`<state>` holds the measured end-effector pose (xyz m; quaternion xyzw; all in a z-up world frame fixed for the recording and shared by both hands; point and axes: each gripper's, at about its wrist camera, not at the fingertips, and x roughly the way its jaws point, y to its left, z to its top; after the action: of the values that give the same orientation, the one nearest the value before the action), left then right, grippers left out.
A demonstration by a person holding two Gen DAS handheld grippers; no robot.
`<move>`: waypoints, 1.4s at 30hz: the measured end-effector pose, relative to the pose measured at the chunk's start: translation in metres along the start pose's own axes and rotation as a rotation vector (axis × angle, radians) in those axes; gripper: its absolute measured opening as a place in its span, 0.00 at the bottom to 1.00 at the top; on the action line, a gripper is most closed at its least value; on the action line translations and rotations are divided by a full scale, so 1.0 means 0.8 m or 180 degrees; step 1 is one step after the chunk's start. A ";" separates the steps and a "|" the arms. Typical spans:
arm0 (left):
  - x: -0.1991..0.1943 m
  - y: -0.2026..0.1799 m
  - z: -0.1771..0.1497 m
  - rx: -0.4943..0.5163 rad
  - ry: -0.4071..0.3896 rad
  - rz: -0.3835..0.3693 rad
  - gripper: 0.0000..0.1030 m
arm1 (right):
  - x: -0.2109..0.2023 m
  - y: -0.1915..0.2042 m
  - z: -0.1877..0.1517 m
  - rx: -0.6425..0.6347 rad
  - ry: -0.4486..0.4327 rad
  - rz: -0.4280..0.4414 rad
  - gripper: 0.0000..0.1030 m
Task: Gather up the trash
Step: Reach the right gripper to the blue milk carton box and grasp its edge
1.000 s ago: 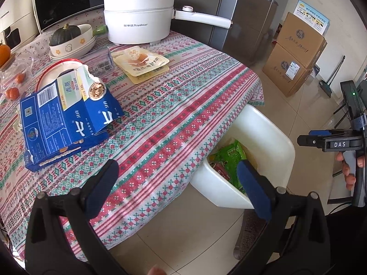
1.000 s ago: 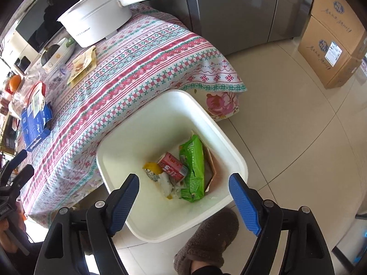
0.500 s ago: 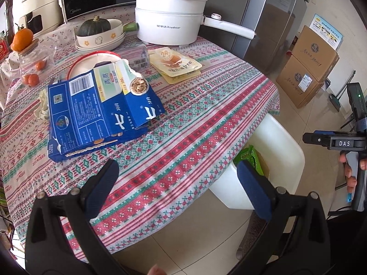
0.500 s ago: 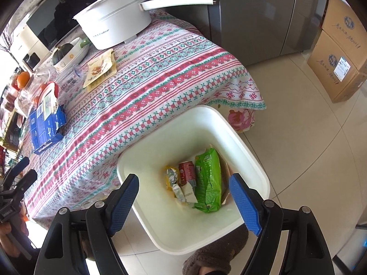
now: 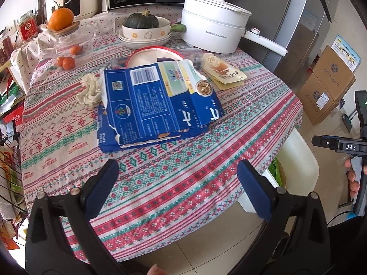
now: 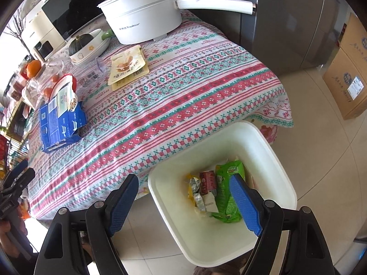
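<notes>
A torn blue cardboard box (image 5: 158,105) (image 6: 60,123) lies flat on the patterned tablecloth (image 5: 183,160). Beside it sit a crumpled paper wad (image 5: 90,90) and yellow food pouches (image 5: 223,72) (image 6: 128,66). My left gripper (image 5: 177,188) hovers open over the table's near edge, nothing between its fingers. The white trash bin (image 6: 270,151) (image 5: 302,160) stands on the floor by the table, holding a green bag (image 6: 226,192), a red wrapper and foil scraps. My right gripper (image 6: 183,204) is open above the bin's near rim, empty.
A white electric pot (image 5: 213,34), a bowl with a squash (image 5: 143,26), a red-rimmed plate (image 5: 151,56) and a glass jar with oranges (image 5: 73,43) stand at the table's back. Cardboard boxes (image 5: 328,87) sit on the floor beside a steel fridge (image 6: 286,23).
Both grippers have shifted sideways toward the table. The blue box has moved to the centre of the left view, and the bin has slid right in both views. Both stay open.
</notes>
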<state>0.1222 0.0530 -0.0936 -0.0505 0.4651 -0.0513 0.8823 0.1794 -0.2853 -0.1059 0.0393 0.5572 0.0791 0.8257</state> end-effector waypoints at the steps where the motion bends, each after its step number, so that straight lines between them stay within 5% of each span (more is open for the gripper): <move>1: -0.001 0.007 -0.001 -0.0028 0.0000 0.0020 0.99 | 0.000 0.007 0.003 -0.0009 -0.0012 0.0018 0.81; 23: -0.014 0.122 -0.009 -0.0376 0.0039 0.0324 0.99 | 0.091 0.196 0.080 -0.0217 0.0069 0.0588 0.81; 37: -0.006 0.143 -0.001 -0.0467 0.0081 0.0422 0.99 | 0.171 0.210 0.124 -0.0125 0.0098 0.1130 0.81; 40: 0.000 0.142 0.001 -0.0483 0.0110 0.0450 0.99 | 0.174 0.217 0.123 -0.0146 0.0138 0.1365 0.71; 42: 0.003 0.141 0.001 -0.0477 0.0129 0.0467 0.99 | 0.170 0.220 0.120 -0.0161 0.0168 0.1505 0.46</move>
<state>0.1295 0.1643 -0.1107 -0.0811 0.4878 0.0474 0.8679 0.3032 -0.0863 -0.1673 0.1460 0.5517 0.2852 0.7701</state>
